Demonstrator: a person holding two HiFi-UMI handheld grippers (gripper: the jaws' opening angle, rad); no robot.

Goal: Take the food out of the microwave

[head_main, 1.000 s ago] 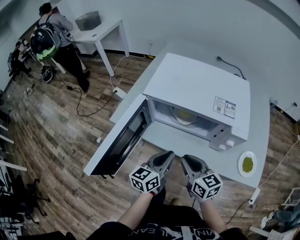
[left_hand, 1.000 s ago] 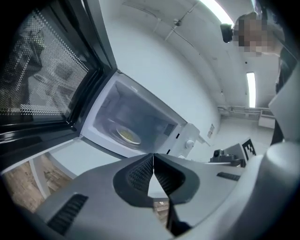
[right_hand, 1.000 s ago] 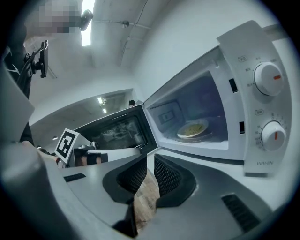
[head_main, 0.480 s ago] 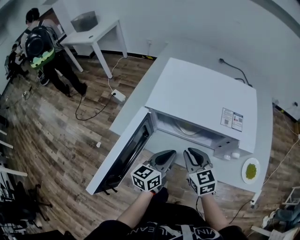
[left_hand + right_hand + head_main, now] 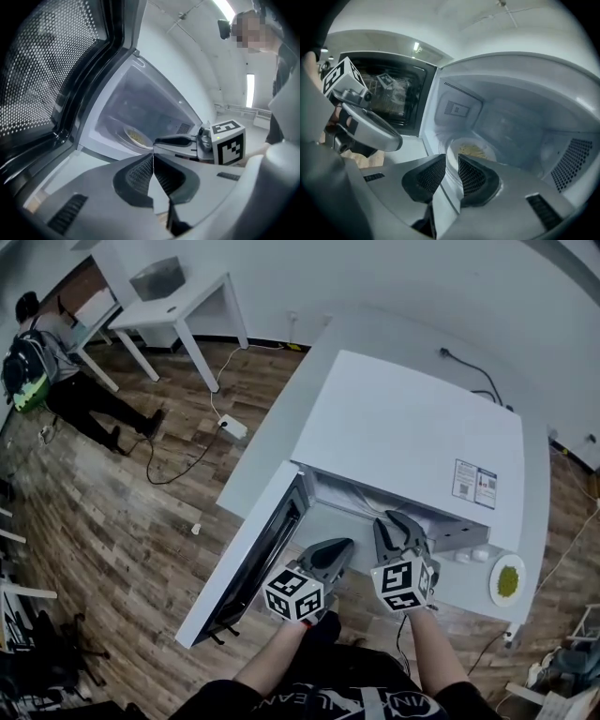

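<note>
Plainly, the left gripper [image 5: 152, 161] has its jaws pressed together, ribbed pads meeting at the tip with nothing between them. It hangs at lower centre of the head view, just outside the microwave [image 5: 412, 437] and beside the open microwave door [image 5: 251, 570], which swings out toward the lower left.

The right gripper [image 5: 451, 166] has its jaws a narrow slit apart and grips nothing. Through the slit only the pale floor of the microwave cavity shows. In the head view its tip sits at the mouth of the cavity, ahead of the left one.

Inside the cavity a white plate [image 5: 471, 151] lies flat on the floor, with a small heap of yellowish food [image 5: 472, 150] at its middle. It lies just beyond the right gripper's jaws, not touched by them.

At the right edge of the head view a second small plate [image 5: 507, 579] rests on the white counter [image 5: 281, 451], holding a patch of green food [image 5: 508, 579].

A label [image 5: 476, 484] is stuck on the microwave's top at its right, and a sticker [image 5: 457, 108] on the inner wall; the print on both is too small to read.
</note>
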